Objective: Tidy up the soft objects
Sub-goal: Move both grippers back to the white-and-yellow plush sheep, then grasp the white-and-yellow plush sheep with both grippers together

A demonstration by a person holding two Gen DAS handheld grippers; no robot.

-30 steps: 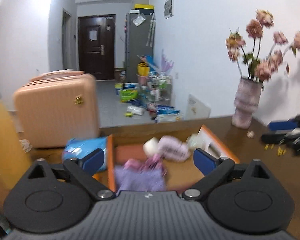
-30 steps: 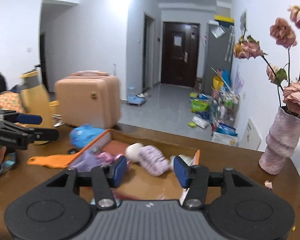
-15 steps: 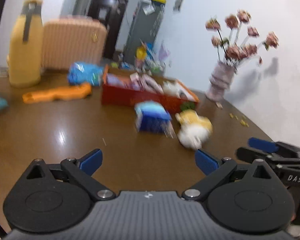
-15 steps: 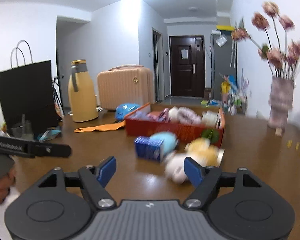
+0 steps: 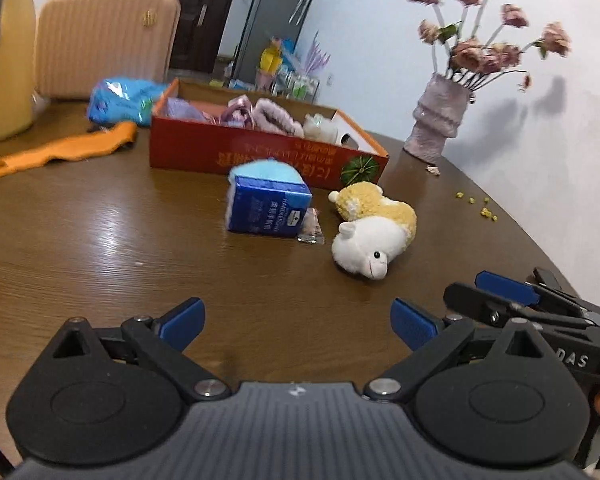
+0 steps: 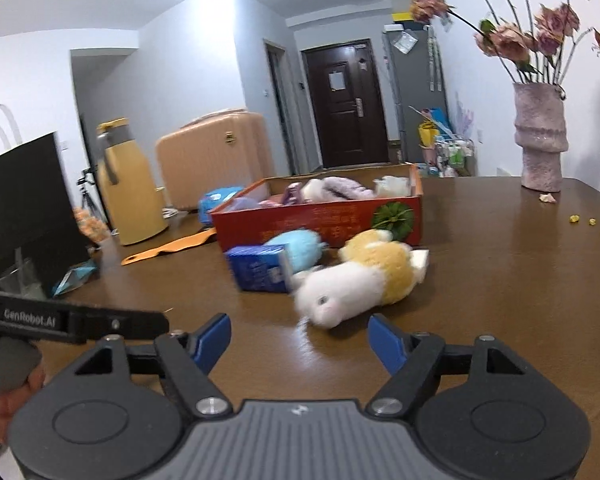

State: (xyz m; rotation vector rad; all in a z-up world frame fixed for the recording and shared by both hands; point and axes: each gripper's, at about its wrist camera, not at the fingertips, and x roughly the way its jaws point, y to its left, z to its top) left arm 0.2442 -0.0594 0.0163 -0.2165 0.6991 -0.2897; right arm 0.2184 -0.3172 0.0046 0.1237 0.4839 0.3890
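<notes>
The table (image 5: 100, 240) is dark brown wood. The box (image 5: 260, 156) is red with a green pumpkin picture. The soft toy (image 5: 374, 228) is white and yellow. The pack (image 5: 266, 210) is dark blue, and a fluffy light blue thing (image 5: 262, 170) sits behind it. The sock (image 5: 60, 152) is orange. The vase (image 5: 438, 120) is pale pink. The tongs have blue pads (image 5: 182, 322) on black arms.

The plush sheep (image 6: 356, 280) is motion-blurred in the right wrist view, its face smeared. At nine o'clock in the left wrist view, the yellow thermos jug (image 5: 2, 60) is cut off by the edge. The red box (image 5: 260, 152) hides most of its soft contents; its printed lettering is unreadable.
</notes>
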